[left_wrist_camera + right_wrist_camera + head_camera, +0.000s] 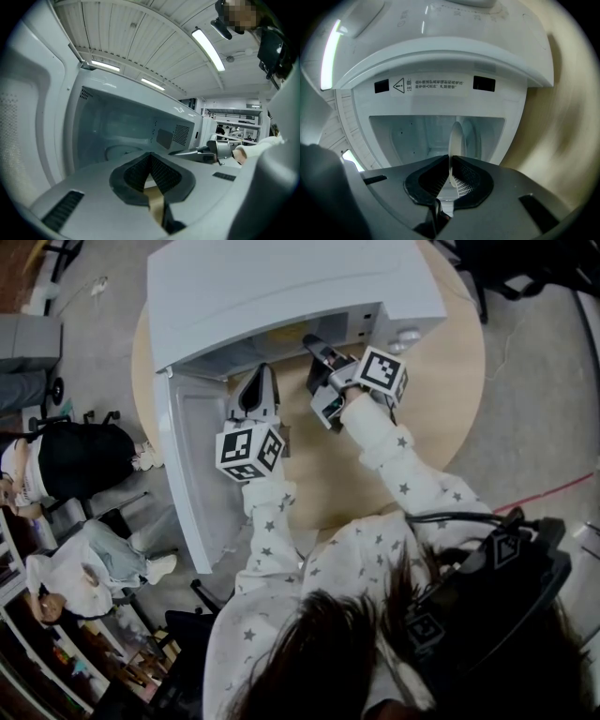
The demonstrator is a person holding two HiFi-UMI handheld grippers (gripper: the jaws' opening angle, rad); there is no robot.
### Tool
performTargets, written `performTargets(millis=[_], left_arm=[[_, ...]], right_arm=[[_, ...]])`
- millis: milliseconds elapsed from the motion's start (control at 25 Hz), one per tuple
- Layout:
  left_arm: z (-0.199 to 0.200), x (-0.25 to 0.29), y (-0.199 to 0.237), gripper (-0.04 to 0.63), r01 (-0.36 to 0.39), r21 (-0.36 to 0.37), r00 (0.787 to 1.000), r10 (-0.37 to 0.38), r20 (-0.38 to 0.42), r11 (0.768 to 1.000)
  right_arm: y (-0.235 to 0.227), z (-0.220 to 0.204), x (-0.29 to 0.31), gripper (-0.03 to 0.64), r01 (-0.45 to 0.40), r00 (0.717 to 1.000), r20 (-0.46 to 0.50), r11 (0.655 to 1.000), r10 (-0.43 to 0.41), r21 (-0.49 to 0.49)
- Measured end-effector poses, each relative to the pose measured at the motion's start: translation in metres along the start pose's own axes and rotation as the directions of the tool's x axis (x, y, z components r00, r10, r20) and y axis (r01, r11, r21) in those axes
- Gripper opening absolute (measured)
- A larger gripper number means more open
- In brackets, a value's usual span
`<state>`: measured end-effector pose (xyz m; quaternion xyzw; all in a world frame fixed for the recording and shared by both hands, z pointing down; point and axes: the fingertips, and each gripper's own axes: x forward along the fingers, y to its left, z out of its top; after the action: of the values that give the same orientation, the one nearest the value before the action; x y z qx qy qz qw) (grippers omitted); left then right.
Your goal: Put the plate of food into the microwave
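The white microwave (pixel 281 287) stands on a round wooden table (pixel 441 418), its door (pixel 192 456) swung open to the left. My right gripper (pixel 311 341) reaches into the opening. In the right gripper view it (pixel 451 161) is shut on the rim of a white plate (pixel 455 138), which shows edge-on in front of the cavity (pixel 417 133). Any food on the plate is hidden. My left gripper (pixel 261 381) hovers by the door hinge side, in front of the opening. Its jaws (pixel 151 157) are shut with nothing between them, and they face the cavity's turntable (pixel 119 151).
The microwave's control panel (pixel 408 334) is at the right of the opening. The open door juts past the table's left edge. People (pixel 66 460) sit on the floor at the left. A red cable (pixel 553 493) runs across the floor at the right.
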<state>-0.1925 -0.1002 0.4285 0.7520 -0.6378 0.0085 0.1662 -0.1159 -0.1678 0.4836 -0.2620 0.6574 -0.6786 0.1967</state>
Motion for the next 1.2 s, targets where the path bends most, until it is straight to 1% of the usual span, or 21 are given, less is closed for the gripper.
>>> performTargets(millis=[120, 480, 600, 800, 920, 1000, 1040, 1080, 1160, 1200], left_arm=[[-0.001, 0.003, -0.001, 0.002, 0.001, -0.002, 1.0, -0.002, -0.004, 1.0], [-0.007, 0.01, -0.001, 0.002, 0.009, -0.012, 1.0, -0.01, -0.02, 1.0], [-0.009, 0.012, -0.001, 0.002, 0.013, -0.015, 1.0, -0.013, -0.026, 1.0], [-0.01, 0.015, -0.003, 0.002, 0.019, -0.018, 0.999, -0.02, -0.032, 1.0], [-0.011, 0.016, -0.003, 0.002, 0.02, -0.017, 0.999, -0.021, -0.037, 1.0], [-0.011, 0.016, -0.004, 0.002, 0.021, -0.016, 0.999, -0.021, -0.04, 1.0], [-0.011, 0.016, -0.004, 0.002, 0.022, -0.015, 0.999, -0.022, -0.042, 1.0], [-0.011, 0.016, -0.004, 0.002, 0.022, -0.015, 0.999, -0.023, -0.043, 1.0], [-0.012, 0.016, -0.005, 0.002, 0.024, -0.016, 0.999, -0.025, -0.044, 1.0], [-0.012, 0.016, -0.005, 0.002, 0.025, -0.015, 0.999, -0.026, -0.044, 1.0]], right_arm=[[0.0, 0.001, 0.002, 0.018, 0.0, 1.0, 0.003, 1.0, 0.0, -0.01], [-0.004, 0.004, 0.001, 0.017, 0.042, 0.999, 0.023, 0.998, -0.041, -0.036], [-0.006, 0.005, 0.002, 0.017, 0.074, 0.997, 0.017, 0.994, -0.073, -0.08], [-0.008, 0.003, 0.002, 0.017, 0.098, 0.995, 0.013, 0.987, -0.097, -0.128], [-0.014, 0.003, 0.0, 0.018, 0.15, 0.989, 0.009, 0.971, -0.151, -0.187], [-0.014, 0.003, -0.002, 0.018, 0.163, 0.986, 0.01, 0.965, -0.165, -0.207], [-0.013, 0.003, -0.001, 0.037, 0.159, 0.987, 0.008, 0.965, -0.161, -0.208], [-0.012, 0.003, 0.0, 0.097, 0.15, 0.988, 0.002, 0.967, -0.153, -0.207], [-0.008, 0.002, 0.003, 0.11, 0.137, 0.99, -0.011, 0.963, -0.144, -0.231], [-0.006, 0.002, 0.004, 0.135, 0.136, 0.989, -0.015, 0.956, -0.145, -0.26]])
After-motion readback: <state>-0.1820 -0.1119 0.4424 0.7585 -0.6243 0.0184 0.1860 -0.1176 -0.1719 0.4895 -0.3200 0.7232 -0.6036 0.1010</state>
